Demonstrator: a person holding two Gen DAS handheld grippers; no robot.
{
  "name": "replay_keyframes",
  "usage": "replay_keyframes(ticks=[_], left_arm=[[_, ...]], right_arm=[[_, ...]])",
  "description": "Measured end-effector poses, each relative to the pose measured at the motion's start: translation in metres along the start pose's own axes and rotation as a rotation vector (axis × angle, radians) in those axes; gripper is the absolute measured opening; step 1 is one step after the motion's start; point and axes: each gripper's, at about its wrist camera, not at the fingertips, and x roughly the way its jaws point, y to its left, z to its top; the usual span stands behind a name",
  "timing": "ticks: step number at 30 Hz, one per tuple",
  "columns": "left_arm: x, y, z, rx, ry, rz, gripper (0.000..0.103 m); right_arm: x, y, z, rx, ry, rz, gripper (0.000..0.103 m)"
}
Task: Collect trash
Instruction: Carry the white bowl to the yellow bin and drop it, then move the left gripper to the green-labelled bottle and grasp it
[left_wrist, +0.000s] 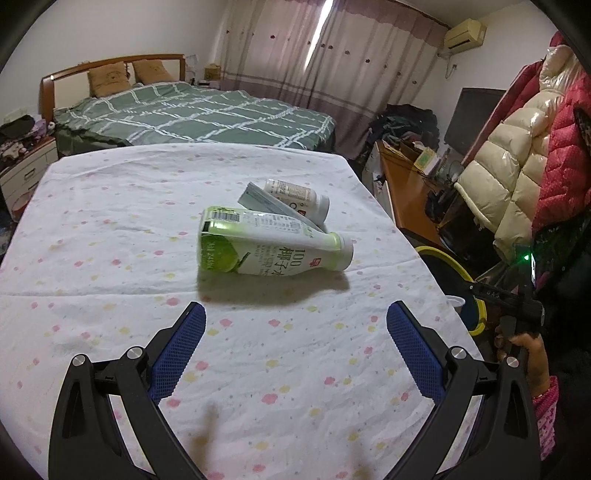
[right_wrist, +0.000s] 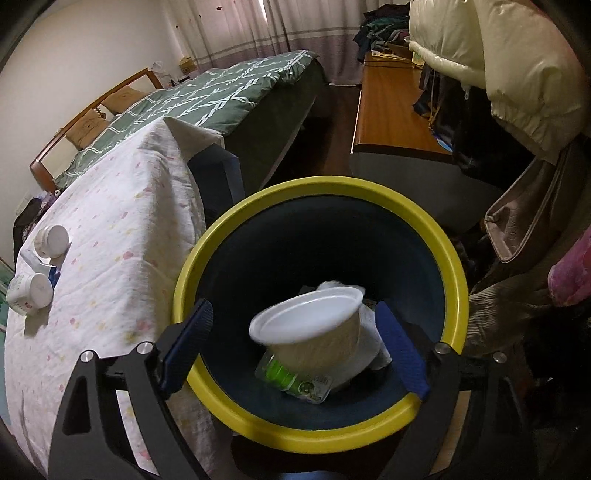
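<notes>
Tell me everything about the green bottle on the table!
The green bottle lies on its side on the flowery tablecloth. It looks plastic, with a green and white label, Chinese writing, a barcode near its base and a white cap pointing right. A flat grey box leans against it. The open left gripper isn't touching it.

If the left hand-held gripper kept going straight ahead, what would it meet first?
Most likely the green-labelled bottle lying on its side on the table; the left hand-held gripper is open with bare cloth between, though depth is uncertain.

A bed (left_wrist: 192, 114) with a green checked cover is seen beyond the table (left_wrist: 110, 221); right of the bed — curtains (left_wrist: 332, 55), a wooden desk (right_wrist: 391, 110), hung puffy jackets (left_wrist: 517, 166).
</notes>
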Motion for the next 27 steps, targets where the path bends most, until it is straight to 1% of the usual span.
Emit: replay_keyframes(ticks=[6,10,16,21,23,25,27], left_arm=[[0.021,0.010,0.012,0.052,0.023,0.009,0.097],[0.035,0.025,0.023,0.068,0.042,0.013,0.097],[0.062,0.048,0.039,0.069,0.072,-0.004,0.097],[0.074,0.052,0.042,0.071,0.081,-0.056,0.097],[0.073,0.048,0.041,0.082,0.080,-0.087,0.097],[0.071,0.041,0.038,0.104,0.082,-0.097,0.097],[0.065,0.033,0.034,0.121,0.093,-0.131,0.097]], right_arm=[[-0.009,0.004,0.001,-0.002,-0.018,0.014,0.085],[-0.013,0.006,0.001,-0.004,-0.027,0.028,0.085],[-0.014,0.013,0.003,-0.016,-0.026,0.035,0.085],[-0.012,0.016,0.003,-0.017,-0.020,0.033,0.085],[-0.011,0.016,0.003,-0.017,-0.017,0.034,0.085],[-0.011,0.017,0.003,-0.017,-0.014,0.039,0.085],[-0.010,0.018,0.002,-0.018,-0.013,0.042,0.085]])
